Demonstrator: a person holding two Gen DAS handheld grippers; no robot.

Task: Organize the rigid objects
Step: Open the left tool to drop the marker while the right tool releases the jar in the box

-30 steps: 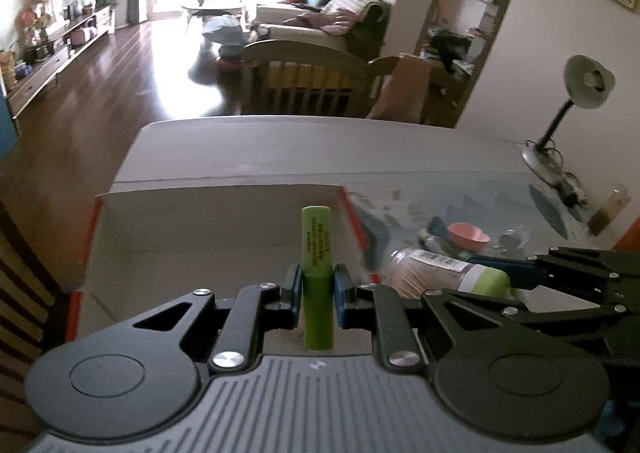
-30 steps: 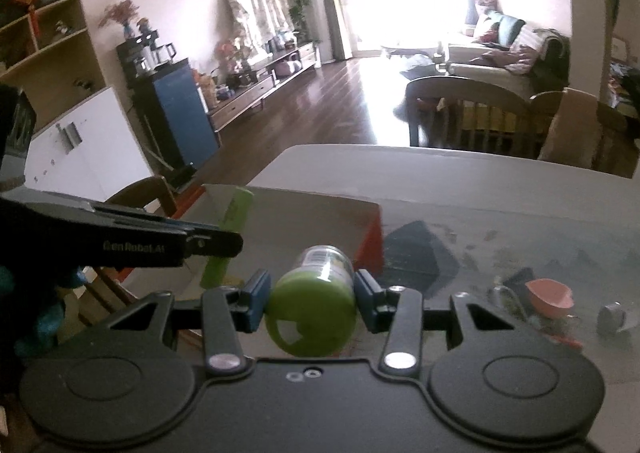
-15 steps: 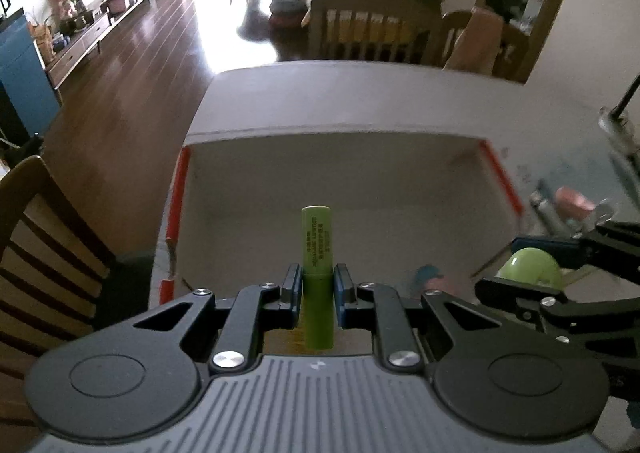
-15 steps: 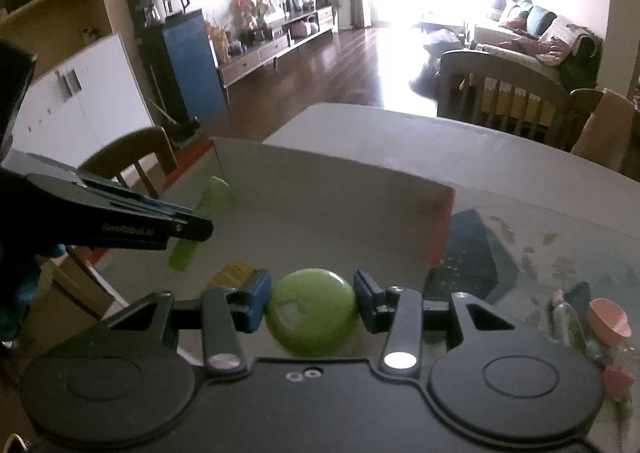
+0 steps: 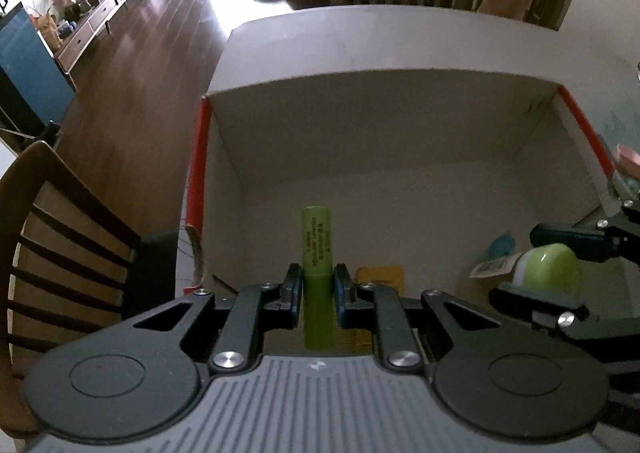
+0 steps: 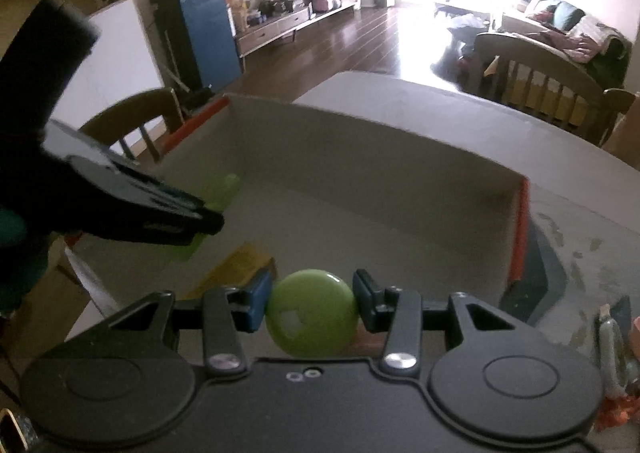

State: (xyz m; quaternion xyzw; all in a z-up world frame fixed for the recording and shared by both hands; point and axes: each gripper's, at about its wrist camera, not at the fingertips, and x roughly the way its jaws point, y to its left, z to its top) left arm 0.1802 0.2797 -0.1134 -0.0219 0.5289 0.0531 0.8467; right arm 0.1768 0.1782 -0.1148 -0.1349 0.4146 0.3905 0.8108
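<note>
Left gripper (image 5: 317, 287) is clamped on a slim lime-green cylindrical tube (image 5: 317, 253), held upright between the 2 pads, over the near-left part of the open grey cardboard box with red edges (image 5: 360, 125). A flat yellow packet (image 5: 380, 273) lies on the box floor just beside it. Right gripper (image 6: 312, 303) pinches a green round-capped plastic bottle (image 6: 312, 317), cap toward the camera, above the box's near-right part. A wooden chair (image 5: 60, 253) stands left of the box.
</note>
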